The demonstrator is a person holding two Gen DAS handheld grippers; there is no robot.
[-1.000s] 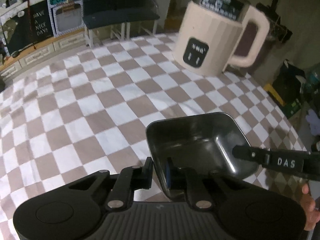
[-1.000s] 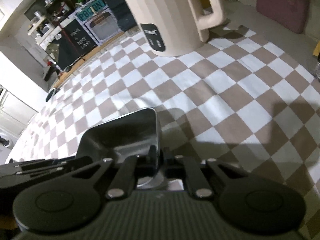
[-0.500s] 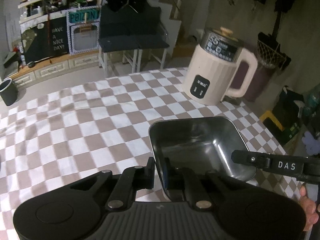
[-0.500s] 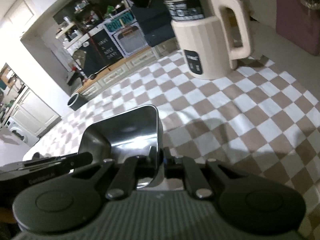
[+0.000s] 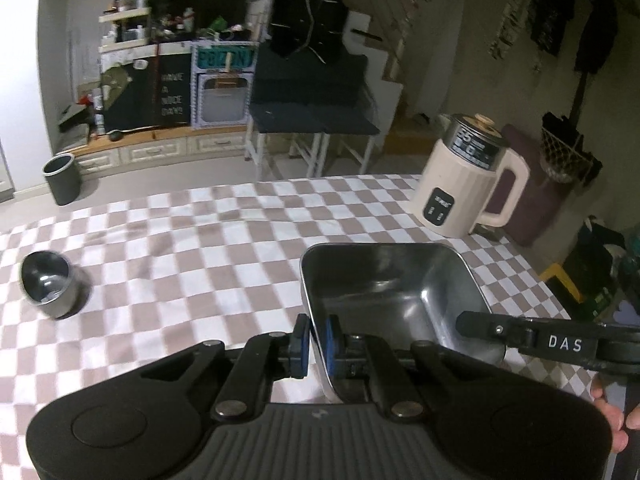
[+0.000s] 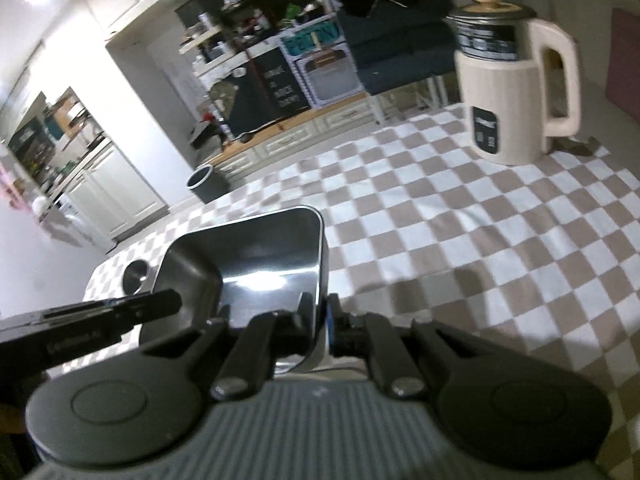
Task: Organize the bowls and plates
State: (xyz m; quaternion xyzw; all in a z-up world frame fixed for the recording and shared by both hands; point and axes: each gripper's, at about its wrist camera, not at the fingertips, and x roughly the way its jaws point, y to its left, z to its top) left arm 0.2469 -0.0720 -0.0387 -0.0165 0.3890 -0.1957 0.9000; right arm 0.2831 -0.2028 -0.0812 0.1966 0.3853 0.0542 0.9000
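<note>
A square stainless-steel bowl (image 5: 392,292) is held in the air above the checkered table by both grippers. My left gripper (image 5: 316,340) is shut on its left wall, blue pads on either side. My right gripper (image 6: 322,320) is shut on its right wall; the bowl shows in the right wrist view (image 6: 248,264). The right gripper's finger (image 5: 520,336) crosses the left wrist view, and the left gripper's finger (image 6: 104,312) crosses the right wrist view. A small round steel bowl (image 5: 50,286) stands on the cloth at far left; it also shows behind the square bowl (image 6: 136,276).
A cream electric kettle (image 5: 468,184) stands at the table's far right corner, also in the right wrist view (image 6: 512,88). The checkered tablecloth (image 5: 200,248) covers the table. A grey bin (image 5: 62,178) and dark chairs (image 5: 312,120) stand on the floor beyond the far edge.
Both grippers have lifted the square bowl higher and pulled back from the kettle. The round bowl and more of the room have come into view.
</note>
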